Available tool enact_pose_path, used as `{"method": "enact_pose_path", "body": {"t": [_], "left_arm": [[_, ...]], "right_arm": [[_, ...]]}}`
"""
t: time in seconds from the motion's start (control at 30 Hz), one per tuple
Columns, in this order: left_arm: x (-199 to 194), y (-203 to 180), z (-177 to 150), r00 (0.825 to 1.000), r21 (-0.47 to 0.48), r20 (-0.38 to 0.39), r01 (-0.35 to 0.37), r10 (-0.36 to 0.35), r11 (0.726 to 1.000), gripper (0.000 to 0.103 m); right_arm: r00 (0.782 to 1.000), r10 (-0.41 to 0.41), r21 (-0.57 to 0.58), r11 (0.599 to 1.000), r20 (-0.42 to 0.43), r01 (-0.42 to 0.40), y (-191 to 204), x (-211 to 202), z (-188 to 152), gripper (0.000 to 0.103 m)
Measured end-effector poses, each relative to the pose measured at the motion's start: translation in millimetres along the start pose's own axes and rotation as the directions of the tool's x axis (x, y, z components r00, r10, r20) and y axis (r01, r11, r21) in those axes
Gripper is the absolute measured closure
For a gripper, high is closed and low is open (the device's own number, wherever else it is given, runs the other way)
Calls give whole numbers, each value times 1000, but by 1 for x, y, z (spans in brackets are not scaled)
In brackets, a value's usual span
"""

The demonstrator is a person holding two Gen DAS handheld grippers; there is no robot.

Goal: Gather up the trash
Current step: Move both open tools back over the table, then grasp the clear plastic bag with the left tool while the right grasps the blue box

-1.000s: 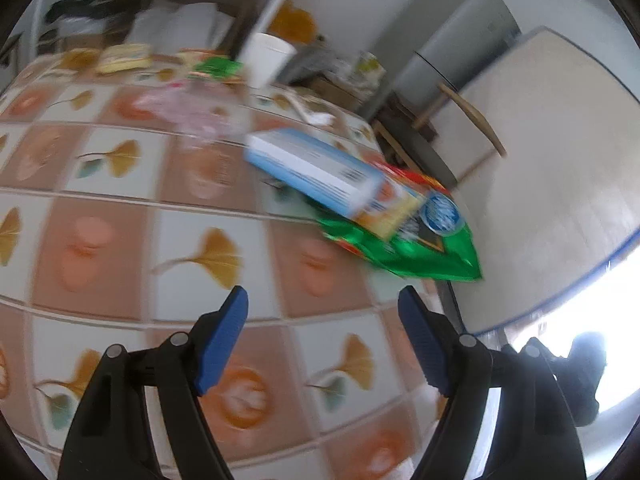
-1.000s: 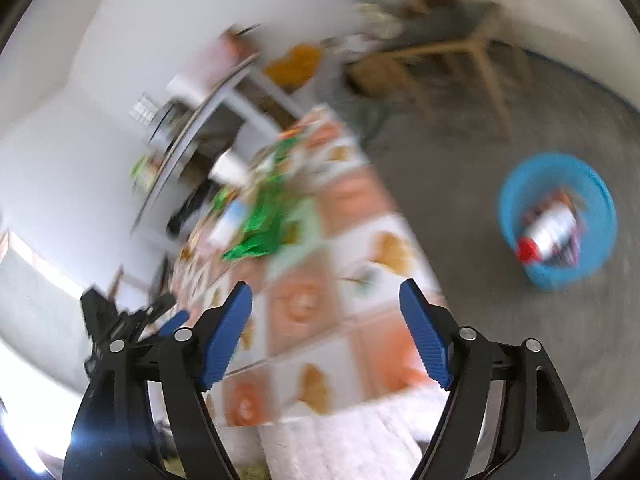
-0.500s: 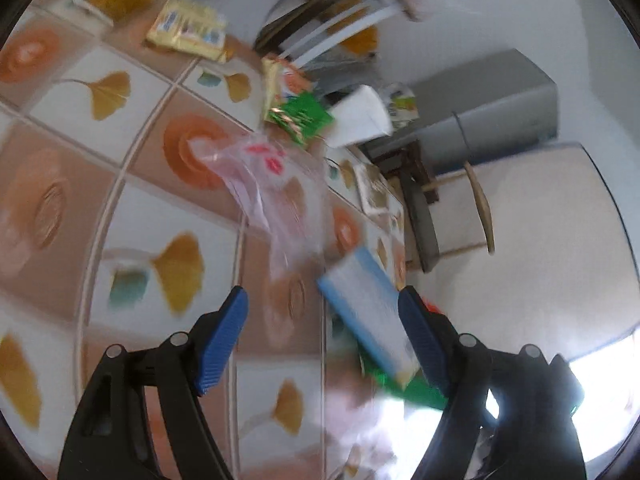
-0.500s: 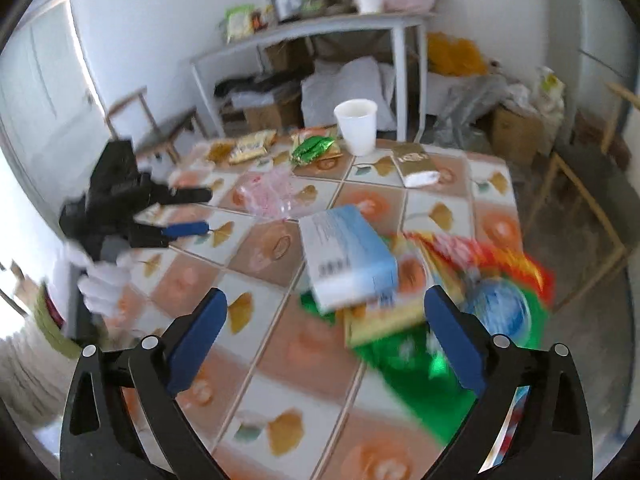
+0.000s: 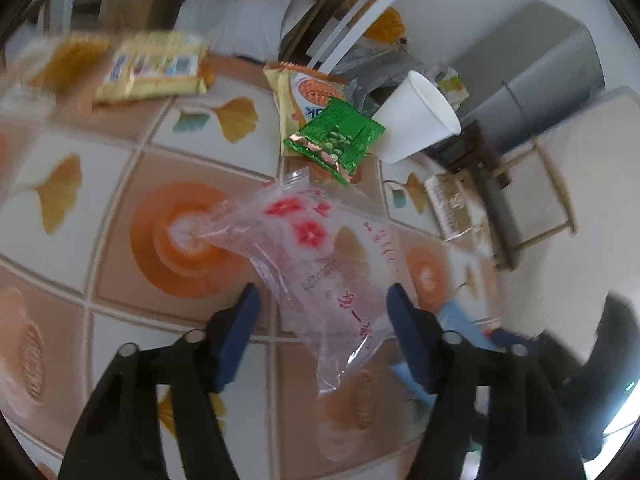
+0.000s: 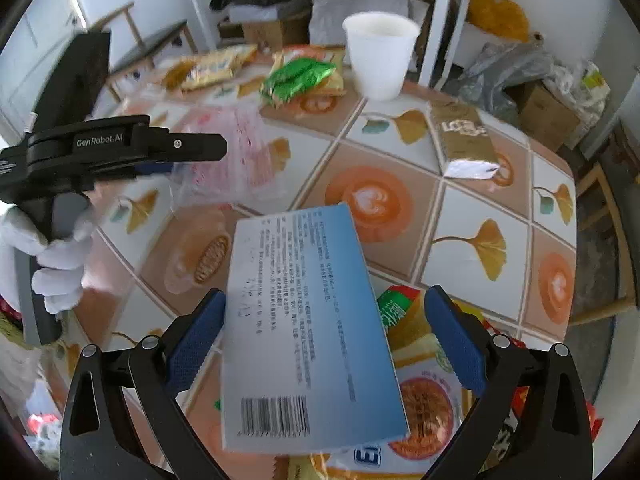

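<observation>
clear plastic bag: crumpled, red flowers printed on it, flat on the tabletop
blue box: barcode side up, sitting on snack wrappers

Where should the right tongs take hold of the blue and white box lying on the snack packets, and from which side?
Grip the blue and white box across its narrow width, on the two long edges, probably near the middle. Come from the barcode end, where the right tongs already straddle it, open. It lies flat on the snack packets, tilted slightly, so its thin long edges are exposed to both fingers.
</observation>
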State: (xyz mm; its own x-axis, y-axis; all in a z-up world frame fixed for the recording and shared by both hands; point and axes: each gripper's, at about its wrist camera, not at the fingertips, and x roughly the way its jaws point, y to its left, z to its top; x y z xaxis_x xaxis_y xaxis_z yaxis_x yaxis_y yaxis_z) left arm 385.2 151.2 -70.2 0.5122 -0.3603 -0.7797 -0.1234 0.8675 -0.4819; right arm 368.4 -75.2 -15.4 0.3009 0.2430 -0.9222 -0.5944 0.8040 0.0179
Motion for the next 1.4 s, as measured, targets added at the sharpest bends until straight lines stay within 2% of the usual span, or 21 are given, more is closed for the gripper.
{"method": "enact_pose_path", "body": {"t": [0.13,0.2,0.27,0.37,0.57,0.67,0.8,0.93,1.13,1.27,1.4], "left_arm": [[4,0,-2,998,57,30,-61,59,997,65],[4,3,-4,996,65,39,-77,74,995,75],[4,4,-7,995,84,48,-95,91,992,84],[2,0,-9,991,117,71,-118,110,986,89],[-27,-3,-17,987,136,140,-101,81,986,95],[-58,-5,-32,983,162,177,-78,49,984,96],[-87,-10,-61,984,198,177,-42,7,979,96],[-118,-13,-96,983,224,177,7,-47,975,96],[-143,-24,-154,983,272,167,23,-70,962,96],[-140,-29,-188,992,297,102,40,-73,954,96],[-125,-35,-218,997,319,7,65,-71,945,95]], "right_arm": [[999,-15,-30,999,-38,14,8,11,-1,21],[999,-27,-45,999,-36,25,13,11,-2,33],[999,-51,-61,997,-19,49,19,8,-2,33],[996,-83,-72,994,11,84,23,3,1,34],[991,-84,-43,995,107,89,30,-30,5,34],[984,-61,-25,998,167,66,36,-55,-1,34],[970,-27,-1,1000,240,28,48,-89,-22,34],[955,1,58,998,296,-19,60,-119,-59,34],[960,13,143,988,279,-55,78,-125,-129,34],[974,-12,254,966,227,-47,79,-112,-173,34],[984,-70,399,917,164,-2,69,-96,-207,34]]}}
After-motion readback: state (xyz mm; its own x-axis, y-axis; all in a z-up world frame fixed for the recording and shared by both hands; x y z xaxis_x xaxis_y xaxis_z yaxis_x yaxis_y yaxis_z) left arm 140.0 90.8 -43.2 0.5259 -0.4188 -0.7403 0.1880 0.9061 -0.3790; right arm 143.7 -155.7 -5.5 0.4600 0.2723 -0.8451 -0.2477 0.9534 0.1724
